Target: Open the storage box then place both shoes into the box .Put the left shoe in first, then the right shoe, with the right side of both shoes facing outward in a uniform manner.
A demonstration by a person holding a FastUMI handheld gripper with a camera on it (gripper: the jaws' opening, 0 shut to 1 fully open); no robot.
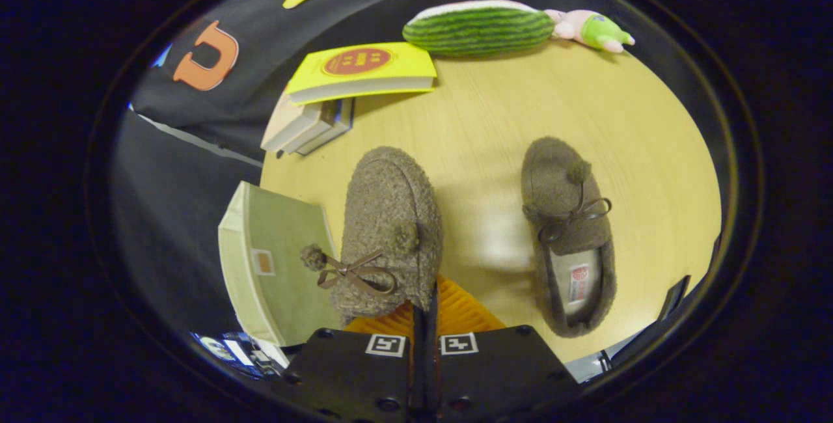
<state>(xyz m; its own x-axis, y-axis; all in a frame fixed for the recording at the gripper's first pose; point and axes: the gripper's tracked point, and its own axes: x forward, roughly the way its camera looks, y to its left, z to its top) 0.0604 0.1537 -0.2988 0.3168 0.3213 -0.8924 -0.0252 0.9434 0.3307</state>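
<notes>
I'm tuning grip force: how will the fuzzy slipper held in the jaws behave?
The held slipper looks soft and woolly, so it probably squashes and flops. It seems light, hanging from the shut gripper by its edge. The textured knit likely resists slipping.

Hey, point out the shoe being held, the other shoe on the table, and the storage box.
Held shoe [390, 221]: gripper view, on its woolly upper, above the bow.
Other shoe [553, 182]: gripper view, on its toe, lying on the table.
Storage box [286, 254]: gripper view, on its green lid.
</notes>
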